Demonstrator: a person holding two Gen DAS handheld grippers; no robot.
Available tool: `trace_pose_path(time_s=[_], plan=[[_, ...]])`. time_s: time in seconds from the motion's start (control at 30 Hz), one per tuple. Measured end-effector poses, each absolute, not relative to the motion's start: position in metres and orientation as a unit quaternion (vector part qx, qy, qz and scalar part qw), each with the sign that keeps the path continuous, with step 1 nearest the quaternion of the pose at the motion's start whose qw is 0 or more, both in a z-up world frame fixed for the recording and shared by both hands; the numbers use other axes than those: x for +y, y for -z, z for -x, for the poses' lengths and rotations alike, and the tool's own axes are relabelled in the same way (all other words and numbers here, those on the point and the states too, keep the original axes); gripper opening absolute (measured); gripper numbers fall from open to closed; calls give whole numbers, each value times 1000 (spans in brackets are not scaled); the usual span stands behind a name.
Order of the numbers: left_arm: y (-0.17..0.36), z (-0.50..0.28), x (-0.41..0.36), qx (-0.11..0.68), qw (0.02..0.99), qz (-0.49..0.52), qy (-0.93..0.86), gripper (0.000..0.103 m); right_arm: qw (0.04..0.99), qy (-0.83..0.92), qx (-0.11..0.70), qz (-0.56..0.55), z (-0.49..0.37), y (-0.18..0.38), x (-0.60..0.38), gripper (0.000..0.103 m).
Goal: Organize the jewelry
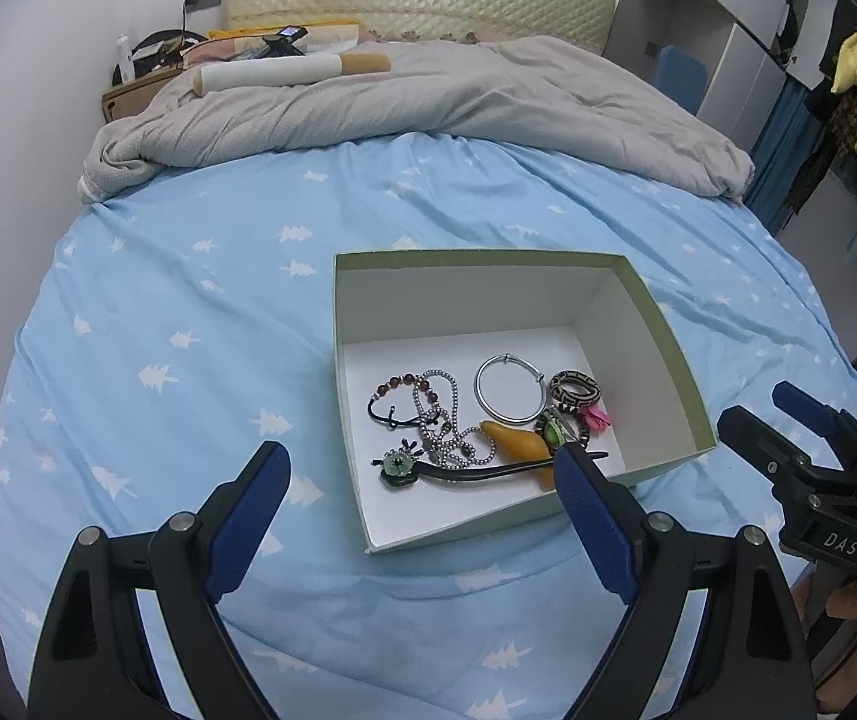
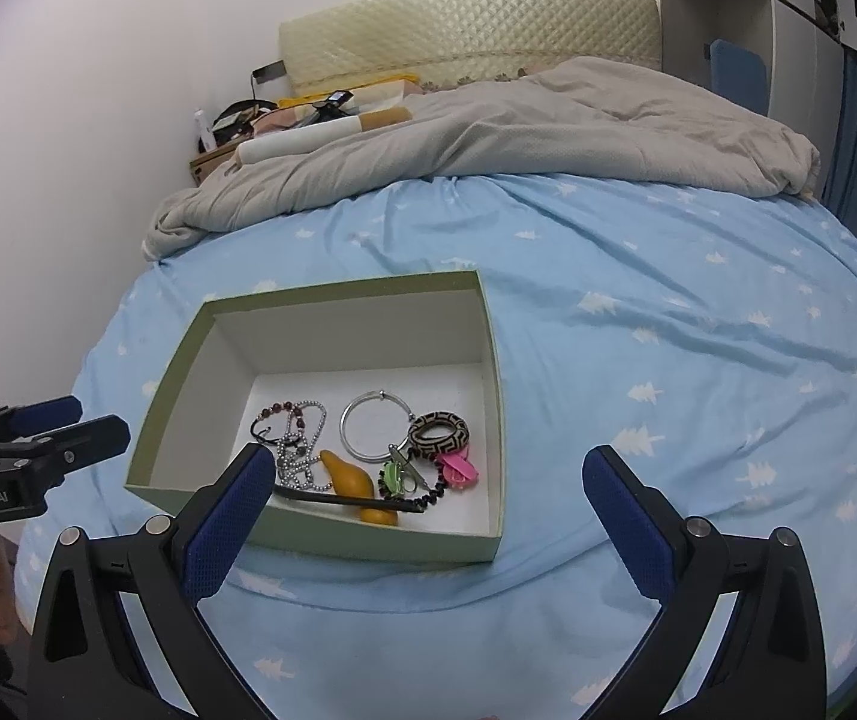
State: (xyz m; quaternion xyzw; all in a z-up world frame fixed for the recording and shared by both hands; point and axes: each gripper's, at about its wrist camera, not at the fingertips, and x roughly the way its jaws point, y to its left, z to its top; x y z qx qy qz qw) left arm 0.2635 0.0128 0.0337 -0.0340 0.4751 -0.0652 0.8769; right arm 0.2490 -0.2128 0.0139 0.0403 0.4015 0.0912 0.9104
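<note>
Blue-padded fingers [image 1: 260,480] of the left gripper [image 1: 422,474] stand wide apart and empty, low centre of frame. Right gripper [image 2: 428,474]: likewise spread, holding nothing. Beyond them, centre frame, a green-walled box [image 1: 656,324] on the blue tree-print bedsheet [image 1: 188,276] holds the jewelry: silver bangle [image 1: 509,389], patterned ring-bangle [image 1: 575,389], beaded chains [image 1: 446,414], black hairpin [image 1: 476,473], orange pendant [image 1: 515,444]. Step appears to be selection; next calls for lowering over one piece.
</note>
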Motion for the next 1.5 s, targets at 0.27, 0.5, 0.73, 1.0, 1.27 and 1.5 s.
trace_pose_path(time_s=[0.27, 0.5, 0.73, 1.0, 1.27, 1.5], plan=[[-37, -266, 12, 474, 877, 28, 67, 90, 911, -92, 400, -28, -249, -14, -212, 103], [-39, -261, 5, 472, 879, 19, 69, 90, 911, -90, 401, -29, -247, -13, -214, 103], [-46, -253, 3, 471, 879, 17, 68, 90, 912, -91, 399, -25, -242, -18, -215, 103], [-50, -249, 5, 469, 880, 18, 66, 90, 913, -89, 397, -24, -236, -19, -214, 103], [-49, -247, 5, 473, 878, 20, 68, 90, 913, -82, 399, -26, -232, -18, -220, 103], [-50, -243, 5, 473, 878, 21, 68, 90, 914, -85, 397, -24, -230, -20, -218, 103]])
